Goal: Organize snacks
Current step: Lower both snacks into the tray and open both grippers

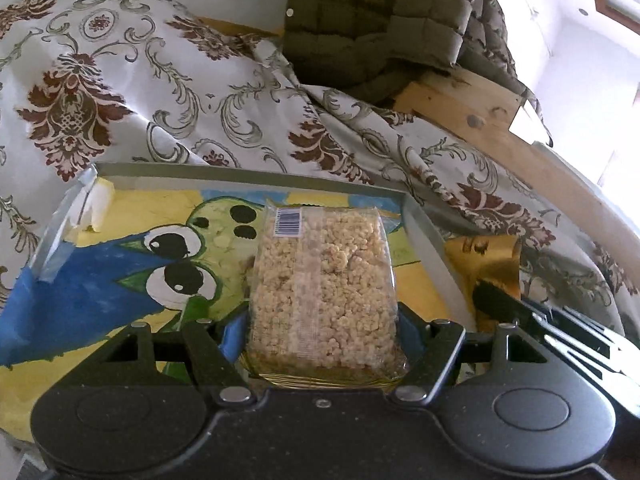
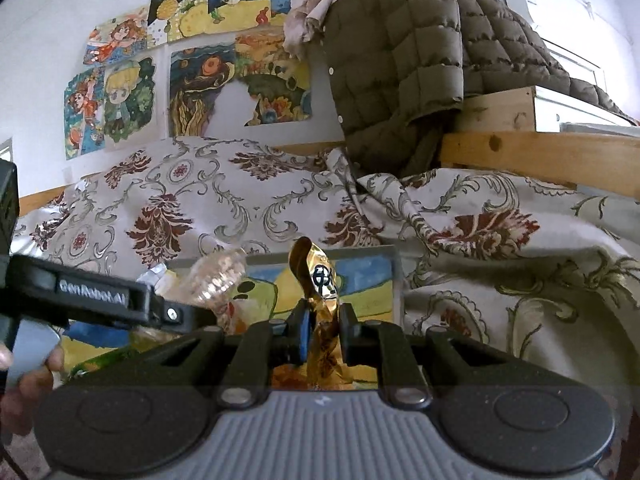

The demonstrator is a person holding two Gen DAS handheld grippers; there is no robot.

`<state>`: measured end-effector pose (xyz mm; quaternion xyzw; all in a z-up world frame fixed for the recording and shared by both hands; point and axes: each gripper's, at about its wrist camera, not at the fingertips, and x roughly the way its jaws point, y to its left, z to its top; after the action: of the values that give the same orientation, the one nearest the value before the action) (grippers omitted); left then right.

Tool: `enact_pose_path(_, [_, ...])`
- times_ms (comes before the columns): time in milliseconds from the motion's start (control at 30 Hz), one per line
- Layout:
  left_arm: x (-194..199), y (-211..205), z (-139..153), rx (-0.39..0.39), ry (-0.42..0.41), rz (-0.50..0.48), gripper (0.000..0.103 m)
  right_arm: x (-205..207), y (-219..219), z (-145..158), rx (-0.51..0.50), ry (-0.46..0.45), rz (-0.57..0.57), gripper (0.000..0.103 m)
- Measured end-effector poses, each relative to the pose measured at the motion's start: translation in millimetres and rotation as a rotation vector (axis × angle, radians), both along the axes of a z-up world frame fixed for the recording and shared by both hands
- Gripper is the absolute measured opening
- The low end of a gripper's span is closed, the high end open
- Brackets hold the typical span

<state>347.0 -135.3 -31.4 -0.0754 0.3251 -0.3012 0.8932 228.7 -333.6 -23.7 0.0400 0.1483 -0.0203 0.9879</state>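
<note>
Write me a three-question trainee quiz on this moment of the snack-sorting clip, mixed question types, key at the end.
1. True or false: the left gripper holds the clear pack of puffed-grain snack.
2. What does the right gripper hold? A) a gold foil wrapper B) a green bottle C) nothing
3. Fill in: the shallow box with the cartoon painting inside rests on a ____ floral-patterned cloth.

Key: 1 true; 2 A; 3 white
</note>
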Motion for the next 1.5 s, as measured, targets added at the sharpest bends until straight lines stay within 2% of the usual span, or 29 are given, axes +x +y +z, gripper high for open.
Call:
enact_pose_path(333, [7, 2, -8, 0.002, 0.011, 0.014, 0.075, 9, 3, -13, 0.007, 0.054, -0.003, 0.017])
enact_pose_path(533, [7, -2, -7, 0.033, 0.014, 0.02, 0.075, 11, 3, -17, 0.018, 0.088, -0.007, 0.019])
enact_pose_path(600, [6, -1, -7, 0.034, 0.027, 0.027, 0.075, 10, 3, -16, 0.021, 0.091, -0.001, 0.023])
enact_pose_path(667, [6, 0, -6, 0.032, 0.038, 0.03, 0.076, 9, 3, -15, 0.026, 0.089, 0.004, 0.033])
enact_pose_path(833, [3, 3, 2, 0.014, 0.046, 0.043, 0.082, 5, 6, -10, 0.028, 0.077, 0.013, 0.041])
enact_pose_path(967, [-5, 4, 11, 0.024, 0.019, 0.06, 0.086, 0, 7, -2, 0.024, 0.056, 0.014, 0.053])
enact_pose_path(1100, [-14, 8, 22, 0.041, -0.008, 0.091, 0.092, -6, 7, 7, 0.021, 0.029, 0.014, 0.058])
enact_pose_path(1167, [-19, 14, 28, 0.037, -0.029, 0.107, 0.095, -10, 7, 12, 0.018, 0.013, 0.015, 0.065])
enact_pose_path(1333, [-38, 30, 44, 0.018, -0.076, 0.159, 0.101, -18, 8, 24, 0.027, -0.015, 0.019, 0.072])
enact_pose_path(1500, [-62, 43, 59, 0.012, -0.112, 0.21, 0.102, -31, 12, 39, 0.03, -0.056, 0.03, 0.087])
